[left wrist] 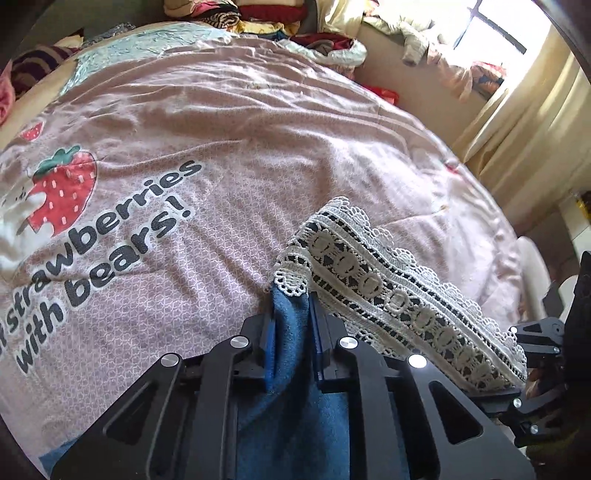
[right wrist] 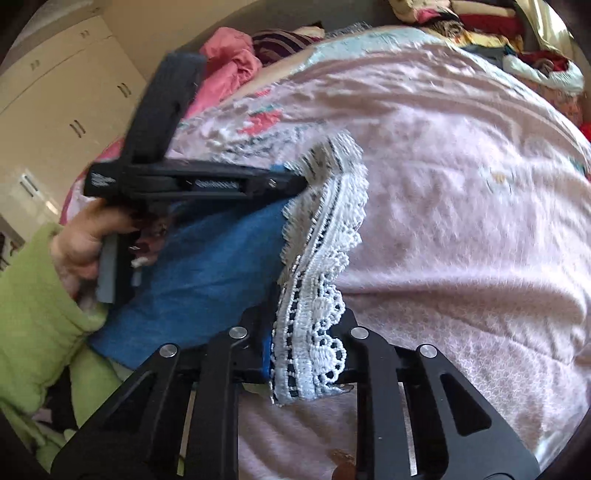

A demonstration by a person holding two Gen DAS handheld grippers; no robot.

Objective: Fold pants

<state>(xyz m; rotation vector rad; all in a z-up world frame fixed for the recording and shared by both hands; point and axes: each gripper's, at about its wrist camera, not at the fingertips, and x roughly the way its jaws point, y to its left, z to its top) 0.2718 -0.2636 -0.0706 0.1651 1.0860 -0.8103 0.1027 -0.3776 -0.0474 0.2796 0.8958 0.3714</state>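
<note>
The pants (left wrist: 291,406) are blue denim with a white crochet lace hem (left wrist: 391,291). My left gripper (left wrist: 291,314) is shut on the blue cloth just behind the lace, above the pink bedspread. My right gripper (right wrist: 306,332) is shut on the lace hem (right wrist: 325,258) at its other end. The hem stretches between the two grippers. In the right wrist view the left gripper (right wrist: 295,181) shows from the side, with blue denim (right wrist: 207,266) hanging below it. In the left wrist view the right gripper's body (left wrist: 543,332) shows at the right edge, its fingertips hidden by lace.
A pink bedspread (left wrist: 258,147) with strawberry print and the words "strawberries with bears!" covers the bed. Piled clothes and bedding (left wrist: 266,18) lie at the far end. A window with curtains (left wrist: 517,92) is on the right. White cabinets (right wrist: 66,92) stand left.
</note>
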